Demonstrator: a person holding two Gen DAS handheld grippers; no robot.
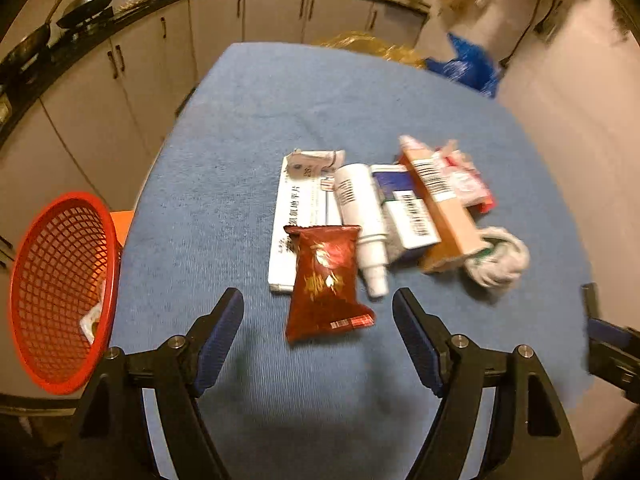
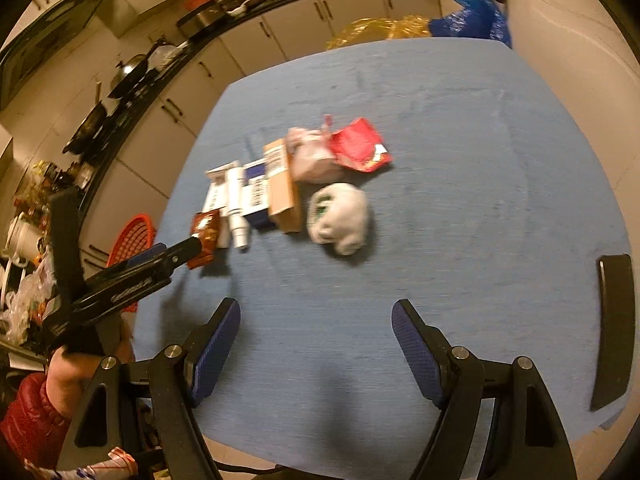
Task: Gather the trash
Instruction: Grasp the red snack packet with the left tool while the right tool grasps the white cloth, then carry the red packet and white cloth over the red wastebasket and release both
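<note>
The dark red snack packet (image 1: 326,280) is seen on the blue worktop (image 1: 240,120), nearest the left hand-held gripper (image 1: 318,312), which is spread wide and empty. It is judged light, crinkly, slippery; pinching a flat edge is advised. The right hand-held gripper (image 2: 316,320) is likewise spread, empty.

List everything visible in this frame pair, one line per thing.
Cloth-covered table: one, blue, centre.
Mesh plastic basket: one, red, off the table's left edge.
Foil snack packet: one, dark red, nearest the left gripper.
Flat medicine box: one, white, under the packet.
Spray bottle: one, white, beside the box.
Long carton: one, tan, atop the pile.
Crumpled wad: one, white-green, pile's right end.
Left gripper: open, empty.
Right gripper: open, empty.
</note>
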